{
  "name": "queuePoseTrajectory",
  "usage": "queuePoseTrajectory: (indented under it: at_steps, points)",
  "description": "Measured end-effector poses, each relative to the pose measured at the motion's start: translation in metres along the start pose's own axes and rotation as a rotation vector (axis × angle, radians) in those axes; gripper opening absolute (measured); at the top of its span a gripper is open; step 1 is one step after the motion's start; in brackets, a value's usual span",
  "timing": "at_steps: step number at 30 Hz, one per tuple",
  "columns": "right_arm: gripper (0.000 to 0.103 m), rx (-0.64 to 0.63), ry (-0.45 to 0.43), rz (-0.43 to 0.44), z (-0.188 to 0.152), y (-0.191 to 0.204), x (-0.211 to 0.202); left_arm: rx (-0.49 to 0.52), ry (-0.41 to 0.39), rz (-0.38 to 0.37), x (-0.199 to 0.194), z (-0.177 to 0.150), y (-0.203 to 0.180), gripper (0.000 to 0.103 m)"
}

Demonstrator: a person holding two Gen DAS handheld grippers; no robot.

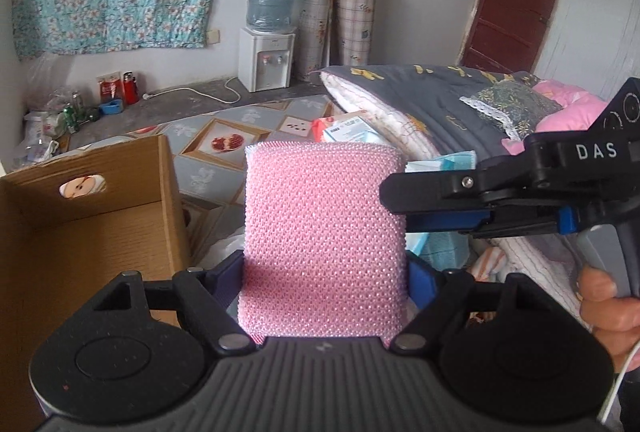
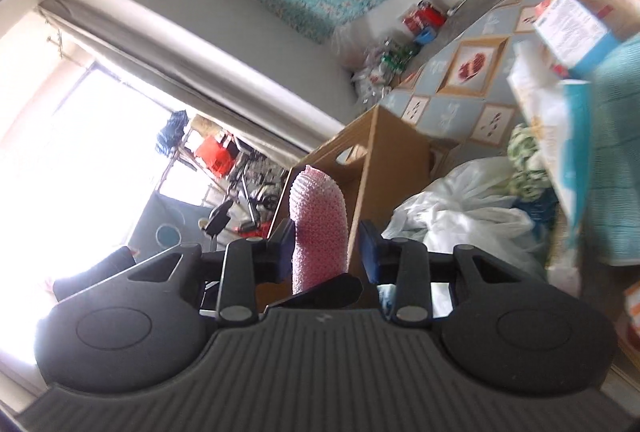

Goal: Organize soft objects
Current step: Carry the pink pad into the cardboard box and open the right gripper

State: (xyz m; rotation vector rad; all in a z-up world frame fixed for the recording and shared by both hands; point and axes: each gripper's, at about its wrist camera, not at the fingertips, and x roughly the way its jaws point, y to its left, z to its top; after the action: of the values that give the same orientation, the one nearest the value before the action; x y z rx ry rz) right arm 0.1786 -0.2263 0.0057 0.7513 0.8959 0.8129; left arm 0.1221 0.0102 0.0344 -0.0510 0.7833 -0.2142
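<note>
Pink sponge [image 1: 320, 240] | gripped by left gripper [image 1: 326, 278] | right gripper [image 2: 329, 246] loose around it | patterned mat [image 1: 240, 128]

One pink sponge [image 1: 322, 236], one cardboard box [image 1: 80, 232], two patterned rolls [image 1: 336, 20], one water dispenser [image 1: 266, 58], two grippers [image 1: 324, 272].

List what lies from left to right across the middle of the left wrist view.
Cardboard box → pink sponge held in the left claw → right claw at the sponge's right edge → person's hand.
</note>
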Motion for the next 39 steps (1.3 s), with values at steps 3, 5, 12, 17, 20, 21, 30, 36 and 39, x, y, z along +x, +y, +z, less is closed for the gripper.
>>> queuePoseTrajectory:
  at_steps: [3,5,12,17,20,21,30,36,39]
  points:
    - [0.034,-0.051,0.061,0.009,0.008,0.026,0.028,-0.024,0.000,0.050,-0.011,0.001,0.024,0.082]
    - [0.034,-0.103,0.107,0.014,0.020,0.045,0.052,-0.034,0.002,0.095,-0.018,0.006,0.042,0.082]
    - [0.031,-0.194,0.247,-0.022,0.065,0.091,0.160,-0.104,0.086,0.234,-0.001,0.038,0.122,0.082]
    - [0.033,-0.200,0.305,-0.110,0.090,0.086,0.229,-0.144,0.171,0.254,0.045,0.051,0.175,0.082]
    - [0.033,-0.203,0.296,-0.156,0.104,0.070,0.247,-0.172,0.232,0.242,0.077,0.051,0.202,0.082]
    - [0.033,-0.199,0.286,-0.158,0.110,0.067,0.248,-0.183,0.247,0.239,0.087,0.051,0.209,0.082]
    - [0.034,-0.181,0.190,-0.190,0.144,0.026,0.222,-0.172,0.346,0.240,0.163,0.040,0.226,0.082]
    - [0.035,-0.156,0.184,-0.219,0.146,0.006,0.210,-0.271,0.373,0.163,0.172,0.040,0.236,0.093]
    - [0.038,-0.155,0.173,-0.219,0.145,0.003,0.204,-0.322,0.356,0.156,0.164,0.038,0.245,0.093]
